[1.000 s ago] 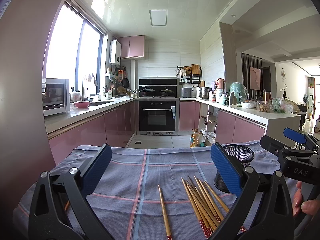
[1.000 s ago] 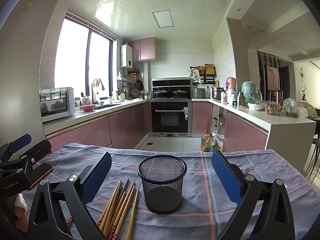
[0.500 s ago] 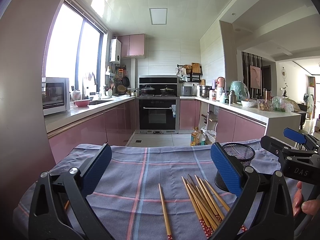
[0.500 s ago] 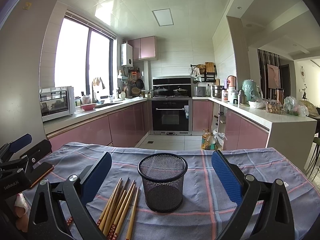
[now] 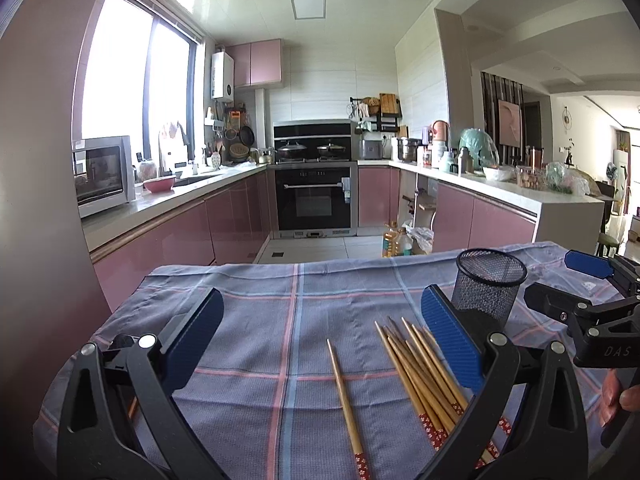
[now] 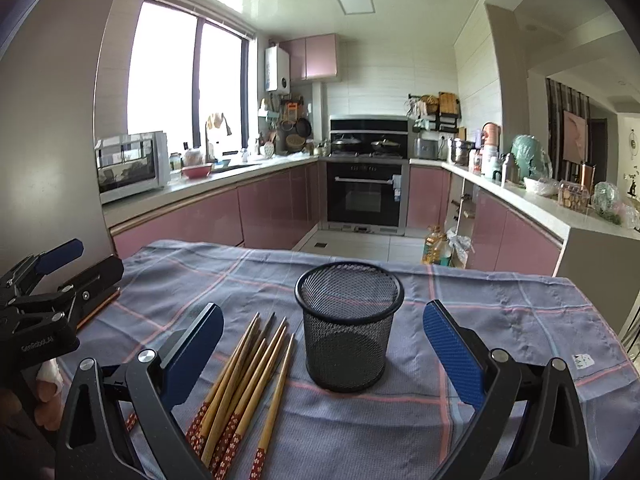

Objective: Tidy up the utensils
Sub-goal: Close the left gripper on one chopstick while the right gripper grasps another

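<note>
Several bamboo chopsticks (image 5: 420,368) with red patterned ends lie in a loose bundle on the plaid cloth, and the bundle (image 6: 240,384) also shows in the right wrist view. One single chopstick (image 5: 344,396) lies apart, left of the bundle. A black mesh cup (image 6: 347,324) stands upright and empty beside the bundle; the left wrist view has the cup (image 5: 488,284) at far right. My left gripper (image 5: 320,340) is open above the cloth, its right pad over the bundle. My right gripper (image 6: 320,348) is open, with the cup between and beyond its pads.
The blue-grey plaid cloth (image 5: 256,320) covers the table, whose far edge drops to the kitchen floor. Pink cabinets, an oven (image 6: 366,196) and crowded counters stand beyond. A hand (image 5: 616,396) holds the right gripper; a small label (image 6: 582,360) lies on the cloth at right.
Both cameras have tilted downward a little, so the cloth, chopsticks and cup sit higher in view. The chopsticks and cup have not moved.
</note>
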`<state>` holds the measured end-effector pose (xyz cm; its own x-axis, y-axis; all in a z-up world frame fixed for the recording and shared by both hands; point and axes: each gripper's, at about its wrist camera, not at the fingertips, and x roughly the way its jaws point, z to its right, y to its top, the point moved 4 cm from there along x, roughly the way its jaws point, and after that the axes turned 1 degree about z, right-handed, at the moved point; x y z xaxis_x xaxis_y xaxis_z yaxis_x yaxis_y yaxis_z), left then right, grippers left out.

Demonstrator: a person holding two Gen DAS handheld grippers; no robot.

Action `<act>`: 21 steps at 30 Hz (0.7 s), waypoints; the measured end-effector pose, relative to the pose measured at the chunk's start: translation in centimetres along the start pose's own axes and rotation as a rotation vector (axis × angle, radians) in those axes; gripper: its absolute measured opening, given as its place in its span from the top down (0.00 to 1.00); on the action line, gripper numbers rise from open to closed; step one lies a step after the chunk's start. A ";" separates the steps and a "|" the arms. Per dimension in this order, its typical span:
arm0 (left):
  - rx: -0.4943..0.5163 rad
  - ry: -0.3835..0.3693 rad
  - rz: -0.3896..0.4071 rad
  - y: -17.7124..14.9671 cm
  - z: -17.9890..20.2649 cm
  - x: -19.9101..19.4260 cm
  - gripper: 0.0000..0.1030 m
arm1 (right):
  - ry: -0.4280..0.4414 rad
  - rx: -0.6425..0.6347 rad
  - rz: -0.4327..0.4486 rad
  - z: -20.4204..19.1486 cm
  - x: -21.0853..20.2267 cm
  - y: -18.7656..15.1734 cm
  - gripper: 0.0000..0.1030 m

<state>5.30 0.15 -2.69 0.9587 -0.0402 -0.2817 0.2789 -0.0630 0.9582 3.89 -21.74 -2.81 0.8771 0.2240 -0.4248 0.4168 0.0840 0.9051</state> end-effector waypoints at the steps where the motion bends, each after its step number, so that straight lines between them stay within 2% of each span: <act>1: 0.003 -0.003 -0.026 -0.3 -0.1 0.5 0.05 | 0.002 -0.021 -0.036 -0.4 0.6 -0.5 0.09; 6: 0.044 -0.035 -0.146 -2.2 -0.3 2.5 0.07 | 0.057 -0.070 -0.196 -2.0 3.3 -2.9 0.26; 7: 0.049 -0.042 -0.168 -2.6 -0.3 3.0 0.08 | 0.065 -0.069 -0.220 -2.1 3.7 -3.3 0.33; 9: 0.054 -0.063 -0.217 -3.4 -0.2 3.9 0.15 | 0.081 -0.066 -0.268 -2.3 4.7 -4.1 0.40; 14: 0.070 -0.144 -0.340 -5.3 0.8 6.3 0.25 | 0.110 -0.057 -0.377 -2.7 6.7 -5.5 0.58; 17: 0.078 -0.178 -0.409 -6.6 1.6 7.9 0.34 | 0.128 -0.040 -0.422 -2.8 7.7 -6.1 0.67; 21: 0.088 -0.199 -0.489 -8.1 2.5 9.6 0.48 | 0.133 -0.042 -0.431 -3.1 8.3 -6.1 0.67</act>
<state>12.05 -2.24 -13.30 0.6867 -0.1732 -0.7061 0.6762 -0.2047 0.7078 7.88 -17.37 -11.81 0.5859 0.2825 -0.7595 0.7252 0.2354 0.6470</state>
